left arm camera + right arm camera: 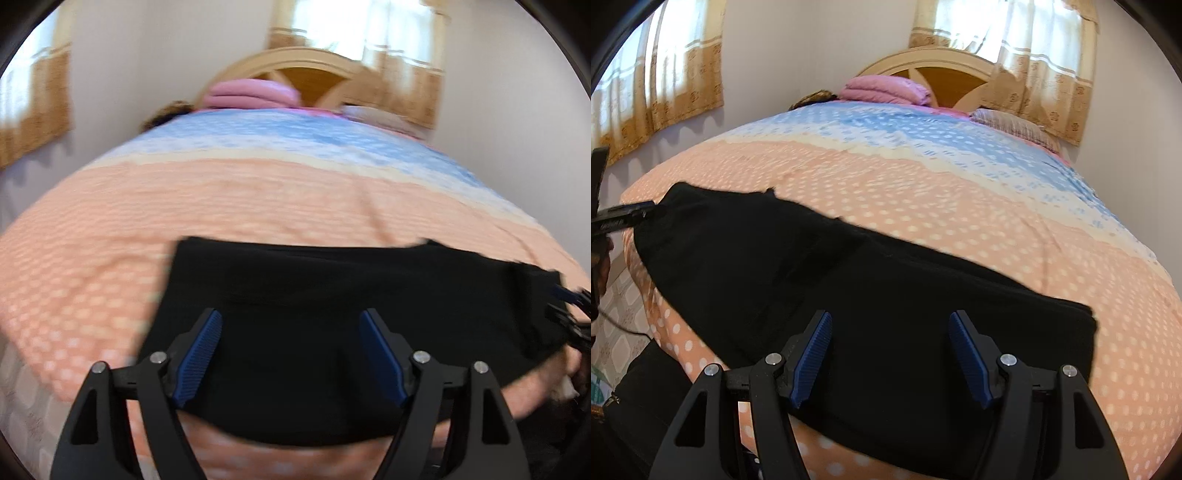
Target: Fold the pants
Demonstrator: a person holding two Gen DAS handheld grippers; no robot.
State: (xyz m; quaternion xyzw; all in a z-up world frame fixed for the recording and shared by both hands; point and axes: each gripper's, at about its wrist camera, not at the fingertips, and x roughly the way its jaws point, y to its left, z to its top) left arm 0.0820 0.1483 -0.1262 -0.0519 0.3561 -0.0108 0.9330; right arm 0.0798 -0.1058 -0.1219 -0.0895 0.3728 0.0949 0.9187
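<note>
Black pants (332, 280) lie flat as a long folded band on the near part of the bed, stretching from left to right in the right wrist view (812, 266). My left gripper (291, 315) hovers over their left end, jaws wide open with only the cloth below them. My right gripper (890, 315) stands open over the right end of the pants, nothing pinched between its blue pads (967, 354). The right gripper's tip (569, 314) shows at the right edge of the left wrist view. The left gripper (620, 218) shows at the left edge of the right wrist view.
The bed cover (997, 221) is peach with white dots, turning blue toward the headboard (942, 62). A folded pink blanket (886, 88) and a striped pillow (1008, 123) lie at the head. Curtained windows flank the bed. Tiled floor (624, 314) lies off the near left edge.
</note>
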